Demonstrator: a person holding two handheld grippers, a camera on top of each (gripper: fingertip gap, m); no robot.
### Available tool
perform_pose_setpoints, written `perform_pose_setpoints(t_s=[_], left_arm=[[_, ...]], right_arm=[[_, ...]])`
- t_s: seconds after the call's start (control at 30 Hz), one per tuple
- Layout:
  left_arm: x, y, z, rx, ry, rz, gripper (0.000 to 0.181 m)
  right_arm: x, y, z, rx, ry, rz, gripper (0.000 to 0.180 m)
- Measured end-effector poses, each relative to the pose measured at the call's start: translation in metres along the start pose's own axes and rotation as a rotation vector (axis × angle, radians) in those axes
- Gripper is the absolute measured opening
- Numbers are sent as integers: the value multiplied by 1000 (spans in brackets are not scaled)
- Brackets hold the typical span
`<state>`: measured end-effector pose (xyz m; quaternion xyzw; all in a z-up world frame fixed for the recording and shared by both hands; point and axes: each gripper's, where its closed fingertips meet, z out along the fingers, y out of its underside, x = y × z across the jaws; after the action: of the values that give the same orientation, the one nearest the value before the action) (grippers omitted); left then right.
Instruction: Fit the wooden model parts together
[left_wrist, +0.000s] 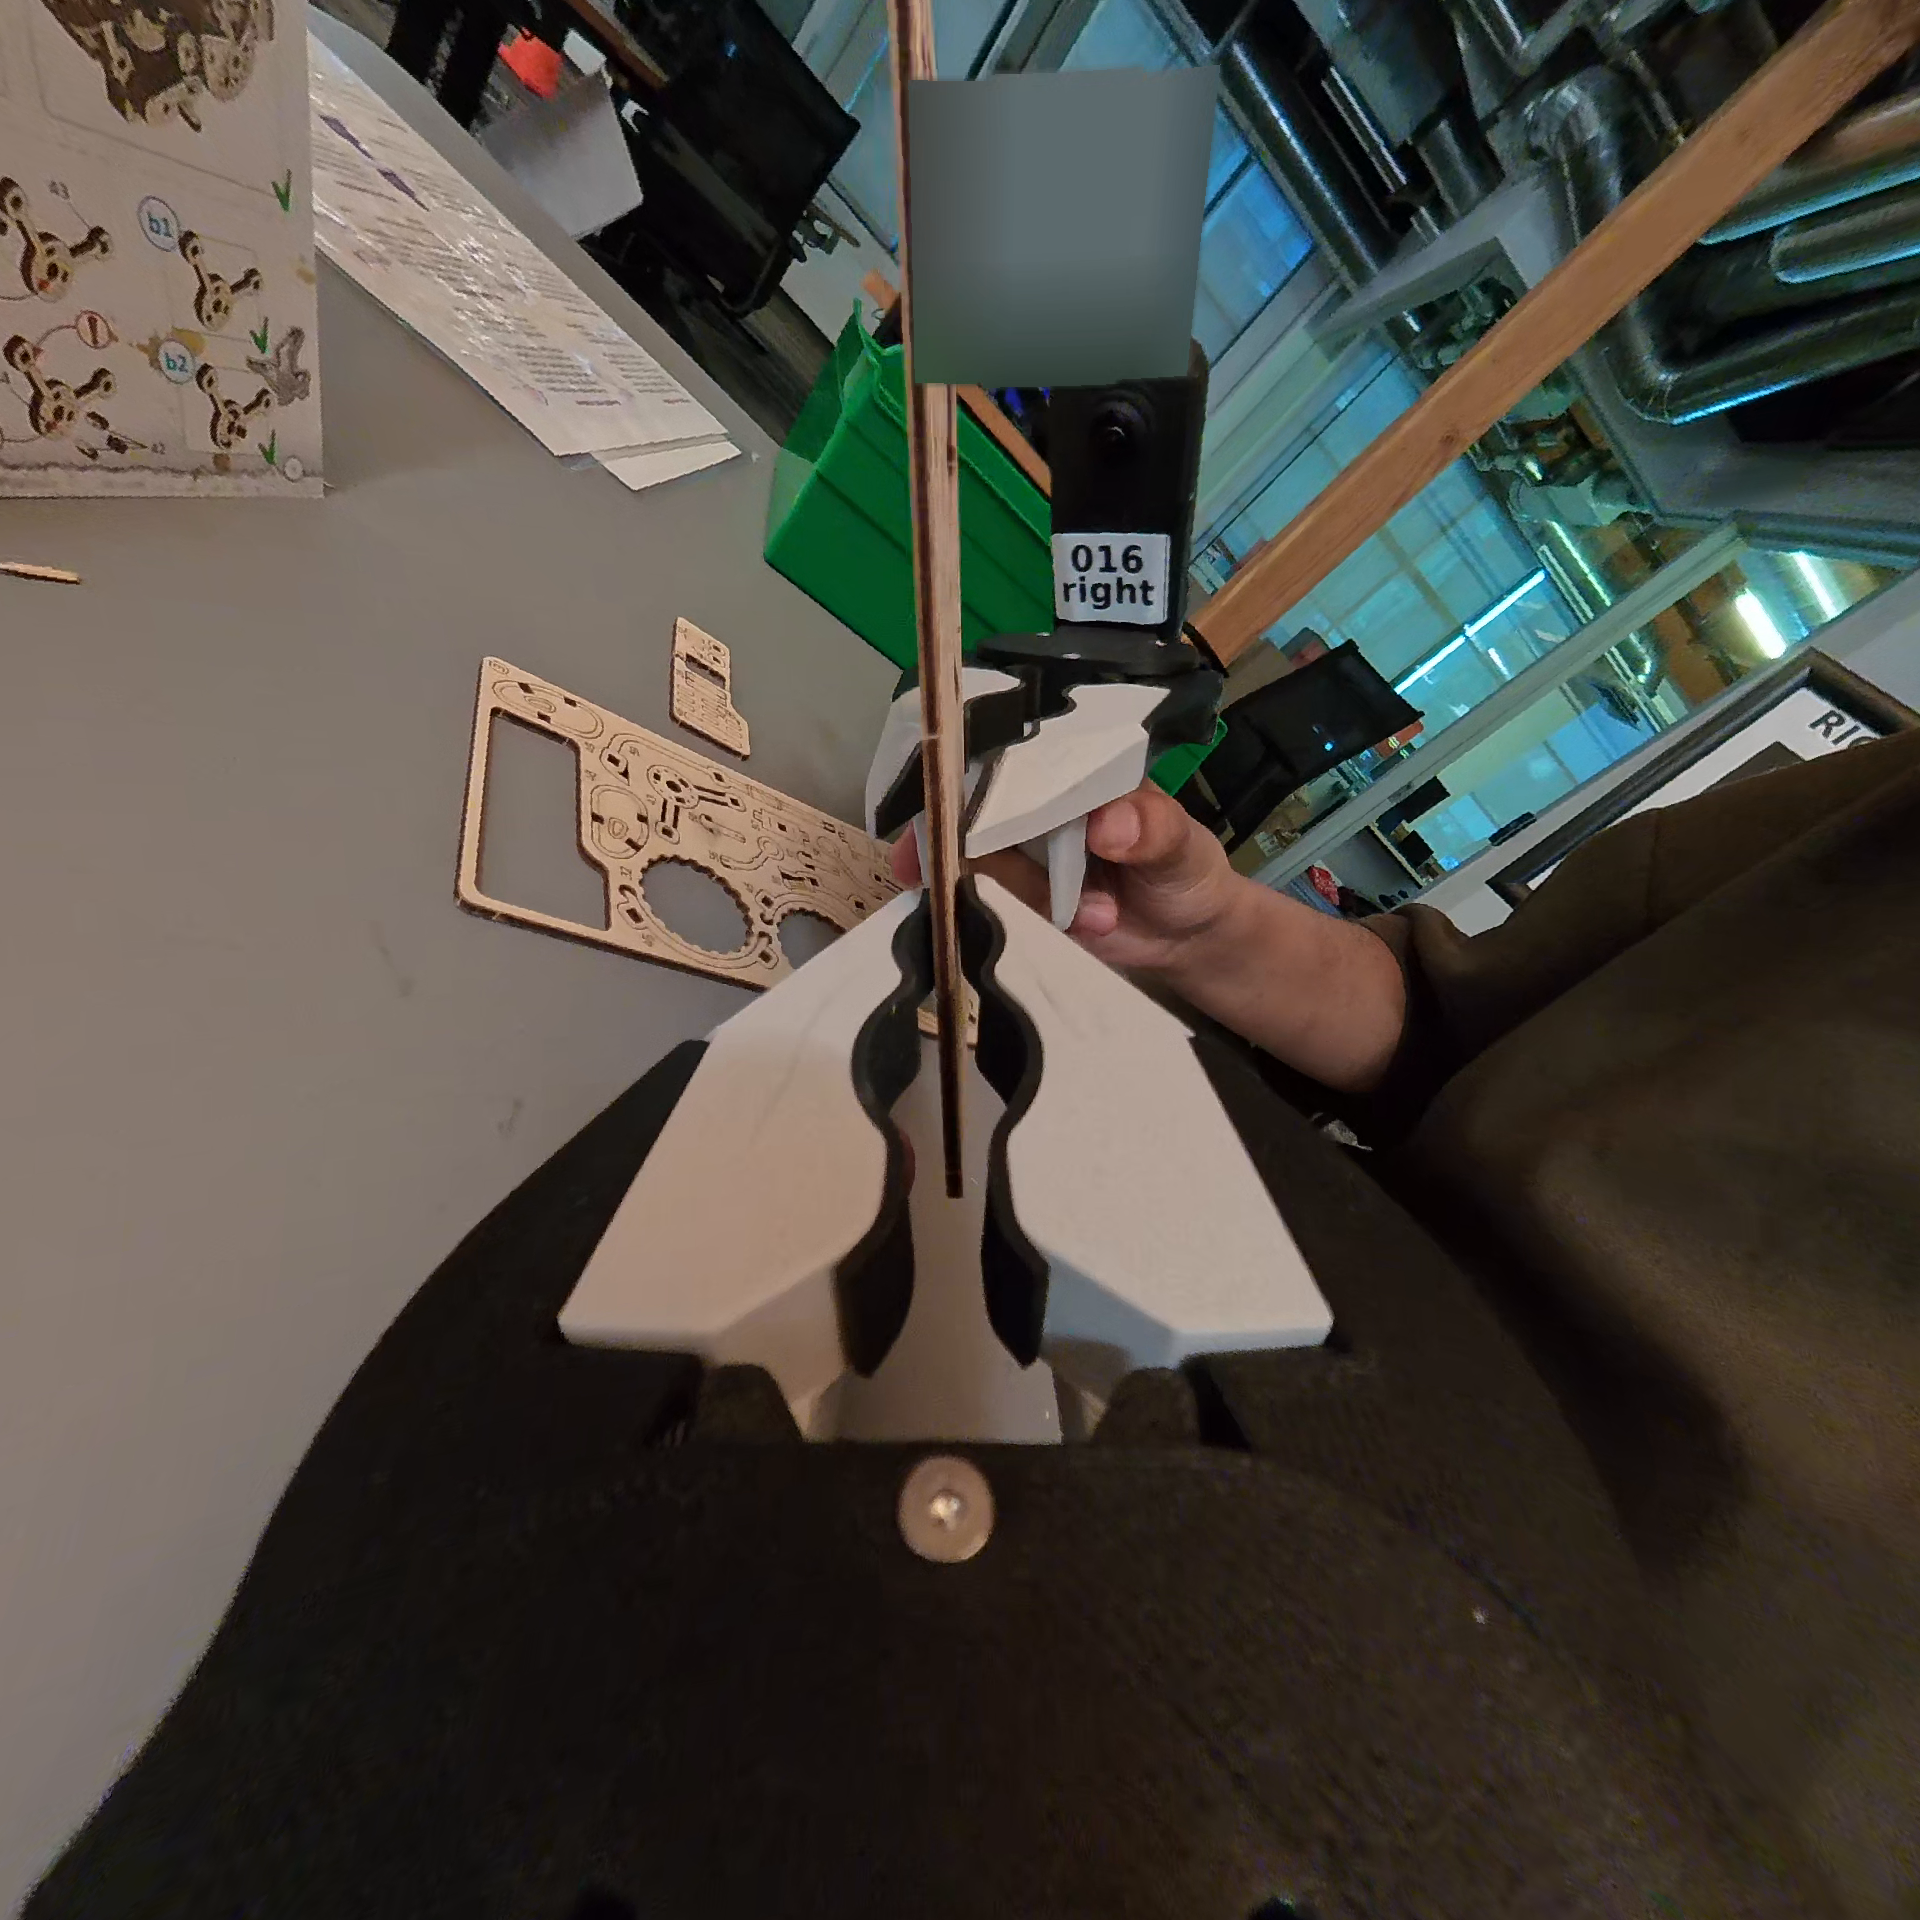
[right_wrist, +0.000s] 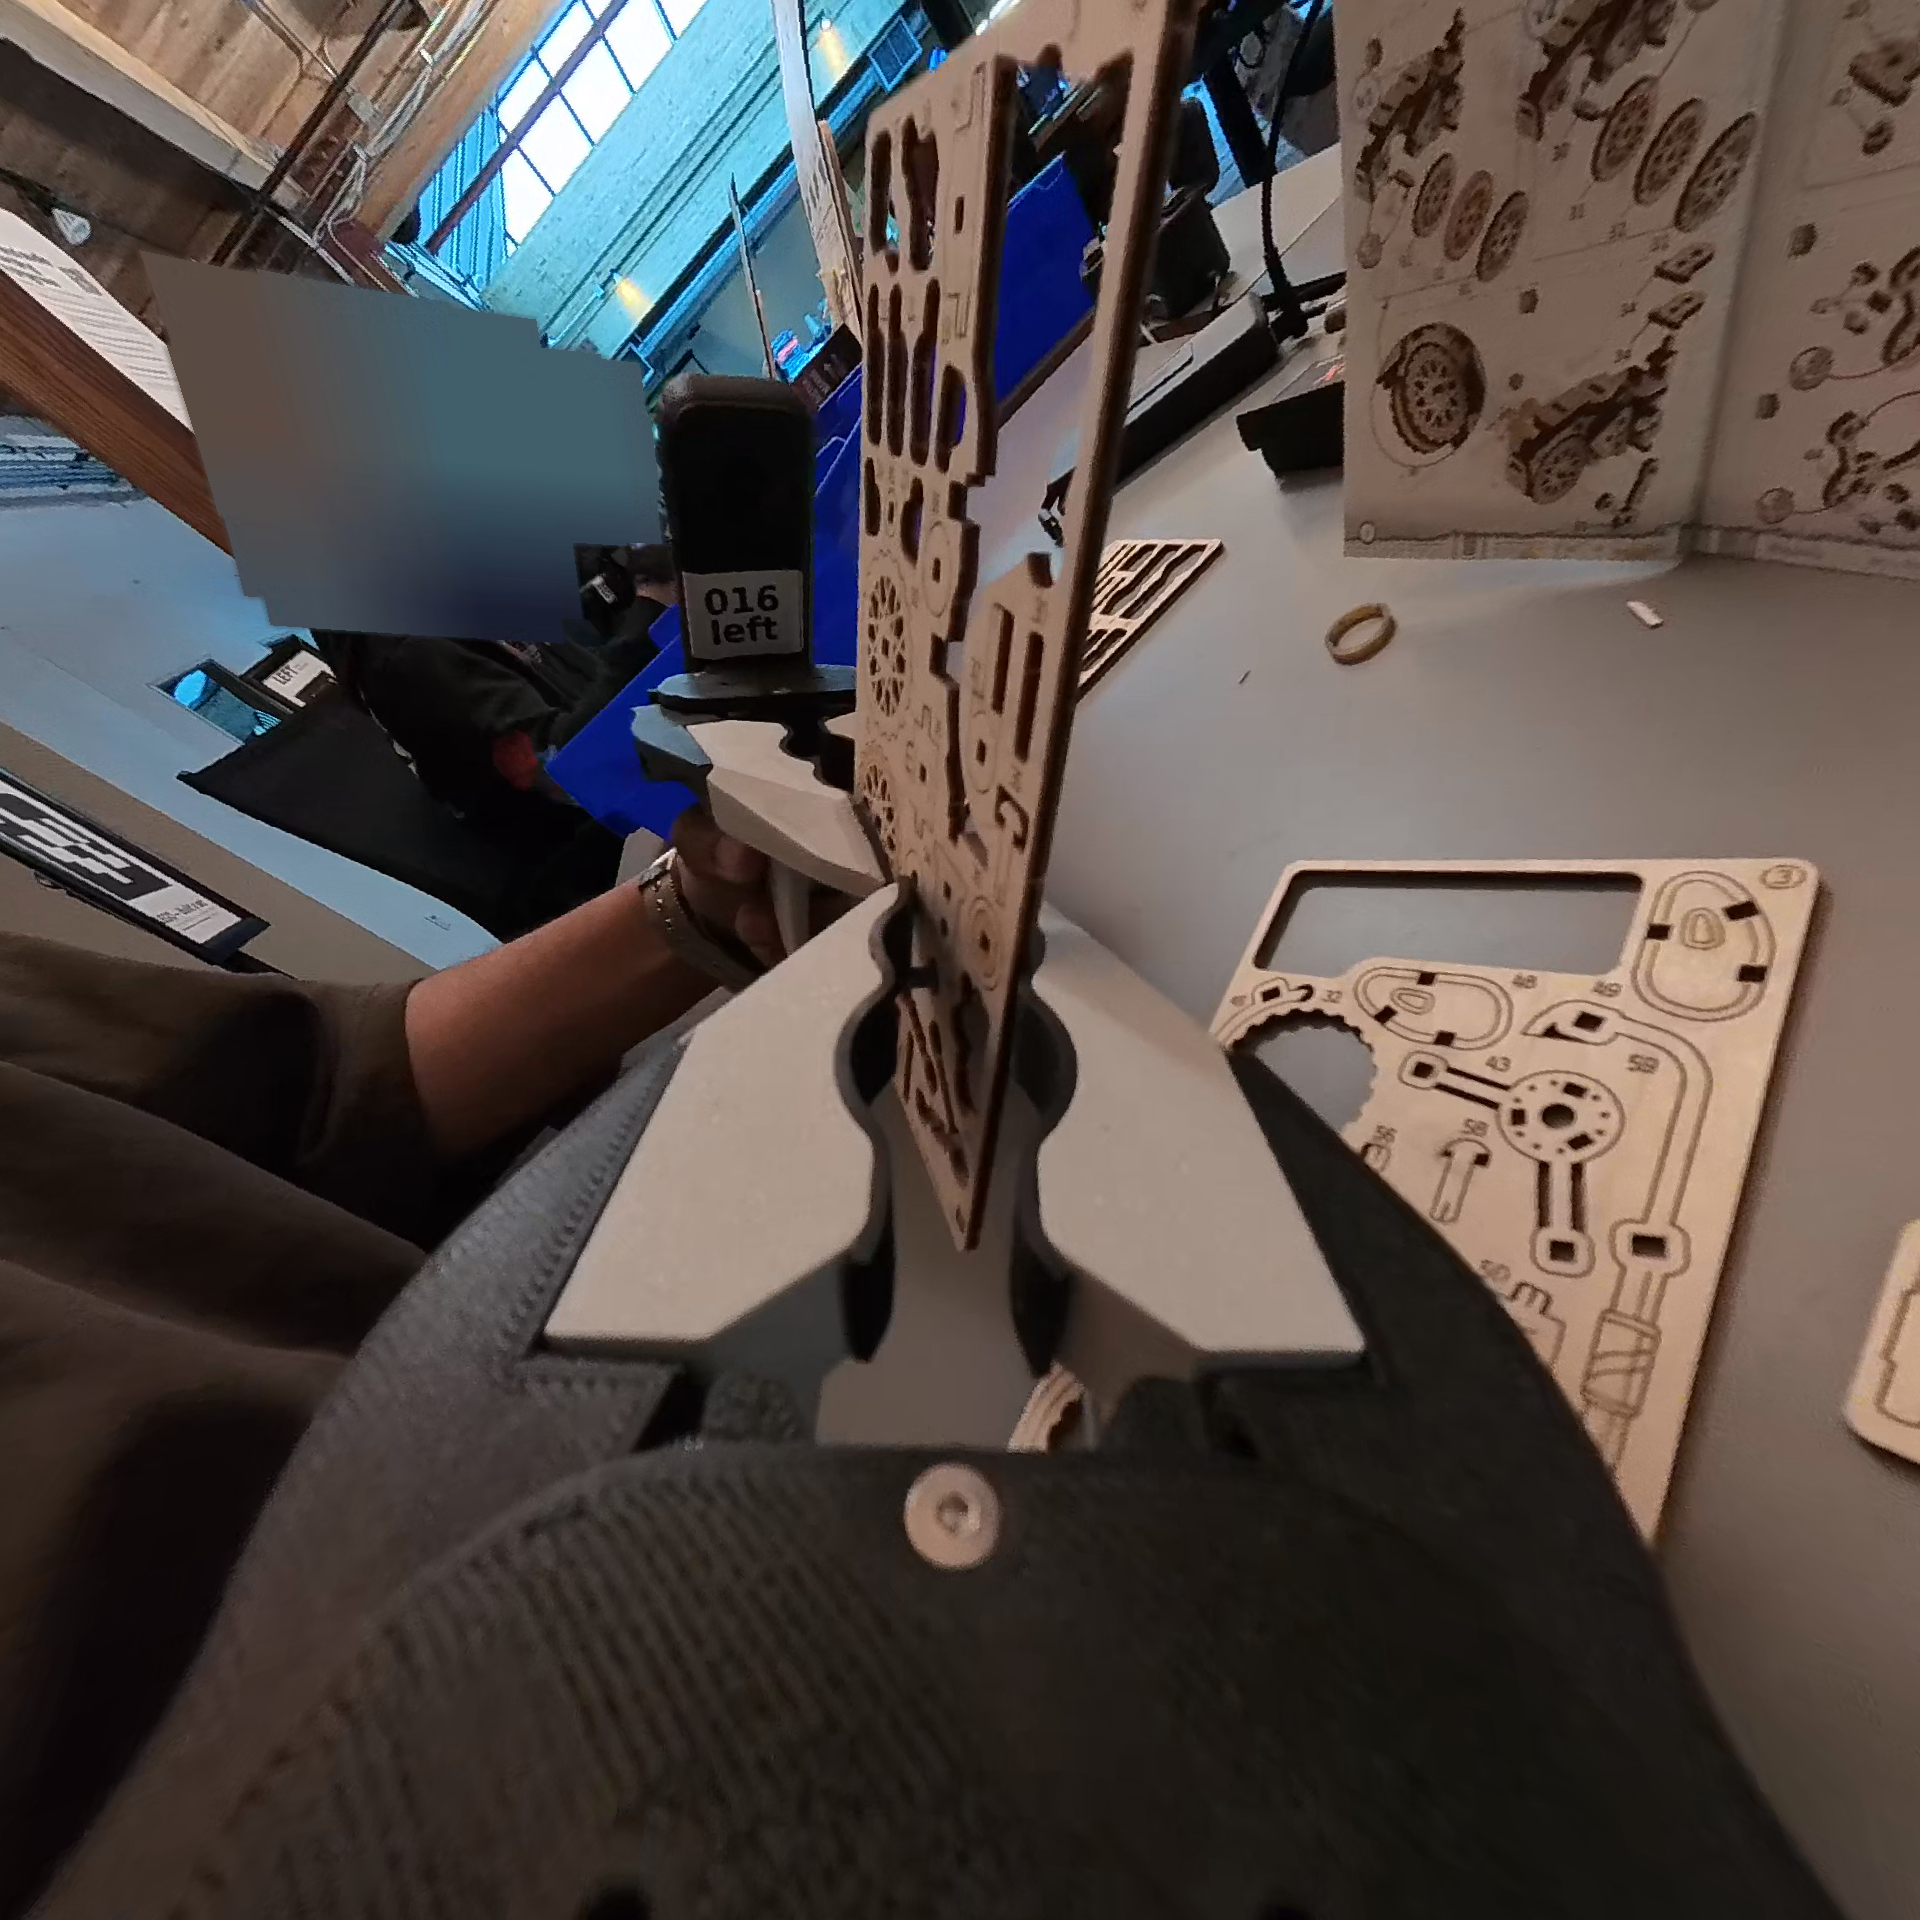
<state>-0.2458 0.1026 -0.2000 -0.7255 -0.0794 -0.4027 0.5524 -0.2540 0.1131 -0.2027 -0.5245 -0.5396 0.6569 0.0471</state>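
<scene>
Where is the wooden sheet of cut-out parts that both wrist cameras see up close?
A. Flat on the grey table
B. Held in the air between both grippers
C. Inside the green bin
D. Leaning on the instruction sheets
B: the wooden sheet stands on edge off the table, pinched by the left gripper and the right gripper.

The upright sheet (right_wrist: 997, 623) is thin pale plywood, matt, with dark scorched cut edges; the flat sheet (right_wrist: 1538, 1122) on the desk (right_wrist: 1455, 748) matches it. The right tongs (right_wrist: 961, 1049) have matt white plastic fingers (right_wrist: 748, 1164), black wavy pads, a ribbed printed black body and a shiny metal screw (right_wrist: 951, 1509). The desk is smooth matt grey. The booklet (right_wrist: 1621, 270) is printed paper.
</scene>
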Motion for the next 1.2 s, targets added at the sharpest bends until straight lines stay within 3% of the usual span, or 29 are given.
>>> perform_pose_setpoints(t_s=[0.37, 0.67, 1.2], left_arm=[[-1, -11, -6, 69, 23, -46, 0], [-5, -18, -11, 116, 33, -97, 0], [-6, -16, -9, 103, 27, -94, 0]], right_arm=[[3, -9, -5, 42, 6, -8, 20], [12, -49, -39, 298, 73, -18, 29], [9, -38, -28, 226, 88, -54, 28]])
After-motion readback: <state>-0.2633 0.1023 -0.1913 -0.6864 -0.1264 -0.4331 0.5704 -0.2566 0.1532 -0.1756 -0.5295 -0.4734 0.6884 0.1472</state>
